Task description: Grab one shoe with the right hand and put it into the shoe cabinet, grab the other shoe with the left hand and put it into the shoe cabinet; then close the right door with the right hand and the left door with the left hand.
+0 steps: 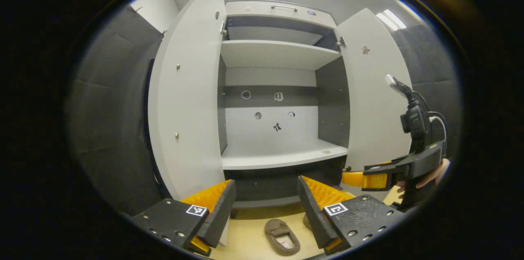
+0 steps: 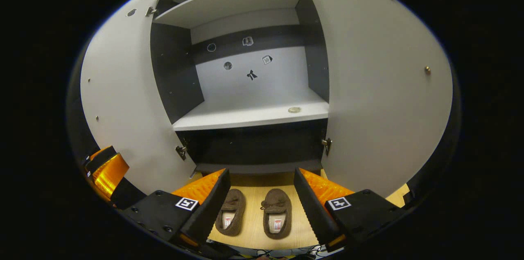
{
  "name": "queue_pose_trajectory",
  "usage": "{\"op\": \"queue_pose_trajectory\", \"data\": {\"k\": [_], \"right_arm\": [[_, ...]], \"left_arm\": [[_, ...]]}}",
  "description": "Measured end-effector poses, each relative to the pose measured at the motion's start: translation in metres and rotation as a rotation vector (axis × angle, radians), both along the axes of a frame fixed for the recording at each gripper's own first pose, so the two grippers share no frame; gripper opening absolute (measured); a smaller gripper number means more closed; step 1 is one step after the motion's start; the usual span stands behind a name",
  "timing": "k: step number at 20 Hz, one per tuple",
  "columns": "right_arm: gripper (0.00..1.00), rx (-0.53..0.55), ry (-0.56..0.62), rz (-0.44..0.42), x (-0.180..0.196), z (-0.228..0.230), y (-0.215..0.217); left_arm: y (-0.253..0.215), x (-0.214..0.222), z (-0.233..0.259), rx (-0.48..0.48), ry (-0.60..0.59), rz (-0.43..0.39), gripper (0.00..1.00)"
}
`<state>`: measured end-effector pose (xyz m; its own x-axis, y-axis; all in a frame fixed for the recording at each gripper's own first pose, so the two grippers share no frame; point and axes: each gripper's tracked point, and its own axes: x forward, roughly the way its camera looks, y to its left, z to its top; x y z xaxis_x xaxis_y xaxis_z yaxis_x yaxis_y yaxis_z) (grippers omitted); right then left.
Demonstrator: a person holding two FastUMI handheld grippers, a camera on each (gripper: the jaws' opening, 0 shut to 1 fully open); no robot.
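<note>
Right gripper (image 2: 260, 196): jaws apart, empty. 2 shoes just ahead below: left shoe (image 2: 231, 212), right shoe (image 2: 277, 214). Left gripper (image 1: 266, 206): apart, empty. Cabinet (image 2: 249, 114) beyond, doors open. I judge soft uppers may slip my pinch.

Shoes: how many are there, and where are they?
2. Both sit side by side on the wooden floor before the open cabinet: the left shoe and the right shoe, seen in the right gripper view. None is on the shelves.
</note>
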<state>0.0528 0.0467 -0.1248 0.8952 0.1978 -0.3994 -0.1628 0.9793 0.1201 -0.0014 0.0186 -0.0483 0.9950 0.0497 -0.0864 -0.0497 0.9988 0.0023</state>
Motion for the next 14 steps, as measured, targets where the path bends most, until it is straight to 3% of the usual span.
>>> {"op": "queue_pose_trajectory", "data": {"k": [2, 3, 5, 9, 10, 11, 12, 13, 14], "right_arm": [[0.99, -0.004, 0.026, 0.021, 0.003, -0.017, 0.009], [0.94, 0.0, 0.039, 0.033, 0.005, -0.026, 0.015], [0.96, 0.025, 0.095, 0.054, 0.005, -0.05, 0.023], [0.97, 0.136, 0.244, 0.094, 0.01, -0.115, 0.042], [0.98, 0.14, 0.293, 0.09, 0.011, -0.135, 0.041], [0.92, 0.127, 0.33, 0.088, 0.012, -0.154, 0.039], [0.99, 0.11, 0.359, 0.08, 0.011, -0.169, 0.038], [0.92, 0.098, 0.382, 0.085, 0.01, -0.181, 0.037], [0.99, 0.082, 0.398, 0.082, 0.009, -0.191, 0.036]], "left_arm": [[0.0, -0.001, -0.012, -0.006, 0.024, -0.002, 0.87], [0.0, -0.002, -0.017, -0.007, 0.035, -0.002, 0.87], [-0.001, -0.003, -0.027, -0.011, 0.053, -0.006, 0.87], [0.003, -0.006, -0.037, -0.034, 0.075, 0.0, 0.87], [0.003, -0.006, -0.04, -0.044, 0.082, 0.0, 0.87], [0.003, -0.006, -0.042, -0.048, 0.088, 0.001, 0.87], [0.005, -0.007, -0.043, -0.049, 0.093, 0.003, 0.87], [0.006, -0.007, -0.044, -0.046, 0.096, 0.005, 0.87], [0.007, -0.008, -0.046, -0.042, 0.101, 0.006, 0.87]]}}
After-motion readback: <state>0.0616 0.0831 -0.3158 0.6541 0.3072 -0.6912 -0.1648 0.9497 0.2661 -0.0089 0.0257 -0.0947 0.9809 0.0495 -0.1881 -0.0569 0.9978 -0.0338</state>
